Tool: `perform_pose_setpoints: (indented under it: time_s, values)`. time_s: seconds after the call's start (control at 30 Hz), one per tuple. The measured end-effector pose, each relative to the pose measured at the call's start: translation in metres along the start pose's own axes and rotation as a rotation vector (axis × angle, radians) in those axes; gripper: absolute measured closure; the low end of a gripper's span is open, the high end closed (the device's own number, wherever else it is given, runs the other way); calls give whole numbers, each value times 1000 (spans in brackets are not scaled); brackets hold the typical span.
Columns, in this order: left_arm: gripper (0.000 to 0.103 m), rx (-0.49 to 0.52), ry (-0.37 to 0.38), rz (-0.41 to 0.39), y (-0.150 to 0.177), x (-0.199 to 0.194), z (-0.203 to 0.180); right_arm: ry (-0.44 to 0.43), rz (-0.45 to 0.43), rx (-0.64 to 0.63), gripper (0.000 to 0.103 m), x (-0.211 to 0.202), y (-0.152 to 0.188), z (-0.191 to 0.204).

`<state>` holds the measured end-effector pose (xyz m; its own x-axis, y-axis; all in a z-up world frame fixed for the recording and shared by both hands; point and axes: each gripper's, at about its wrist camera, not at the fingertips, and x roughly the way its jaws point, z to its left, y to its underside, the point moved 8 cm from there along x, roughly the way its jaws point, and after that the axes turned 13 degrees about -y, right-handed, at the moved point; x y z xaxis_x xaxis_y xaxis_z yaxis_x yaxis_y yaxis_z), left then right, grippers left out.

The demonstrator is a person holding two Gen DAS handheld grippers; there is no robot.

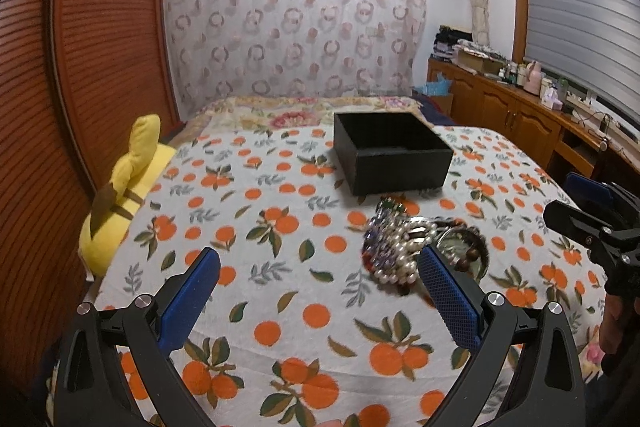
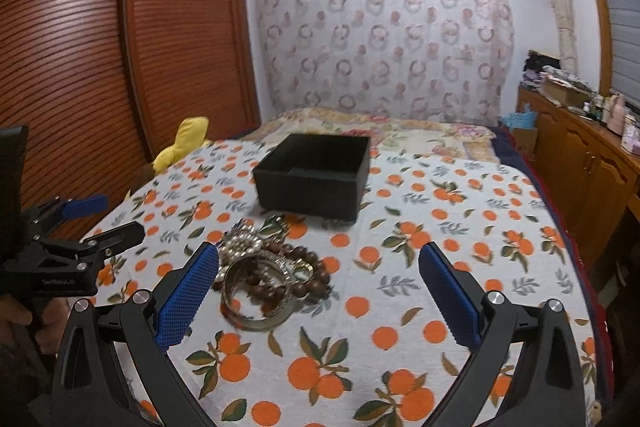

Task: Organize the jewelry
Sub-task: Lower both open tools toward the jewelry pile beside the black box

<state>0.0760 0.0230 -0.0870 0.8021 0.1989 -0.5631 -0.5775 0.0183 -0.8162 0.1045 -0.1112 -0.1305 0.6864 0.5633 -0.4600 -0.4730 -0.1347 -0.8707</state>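
Hovering spread, left claw point(image 1: 318, 269) and right claw point(image 2: 318, 267), jewelry pile point(image 2: 268, 275) near black box point(image 2: 316, 175), open bedspread point(image 2: 460, 235) rightward

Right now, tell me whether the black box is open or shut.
Open. The black box has no lid on it, and the right wrist view looks over its rim onto dark inner walls. Whether anything lies inside cannot be told.

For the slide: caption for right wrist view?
Open right gripper above jewelry pile, black box behind.

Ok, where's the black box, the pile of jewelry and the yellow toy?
black box point(image 2: 308, 193): right wrist view, front wall.
pile of jewelry point(image 2: 272, 275): right wrist view, brown beads.
yellow toy point(image 1: 120, 203): left wrist view, body.
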Motion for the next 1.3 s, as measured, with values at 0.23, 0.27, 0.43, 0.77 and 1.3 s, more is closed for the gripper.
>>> perform_pose_setpoints:
  time_s: [0.23,0.27,0.43,0.77,1.3]
  values:
    - [7,11,27,15,10,12,3,-39,85,-61,13,31,14,11]
    - [7,11,35,20,11,13,3,-48,97,-66,14,35,15,13]
    - [7,8,68,51,21,21,5,-101,185,-137,21,63,25,26]
    - [21,-12,137,89,30,29,2,-138,325,-192,23,92,42,34]
    - [53,-3,267,163,24,49,-34,-147,319,-154,40,75,42,20]
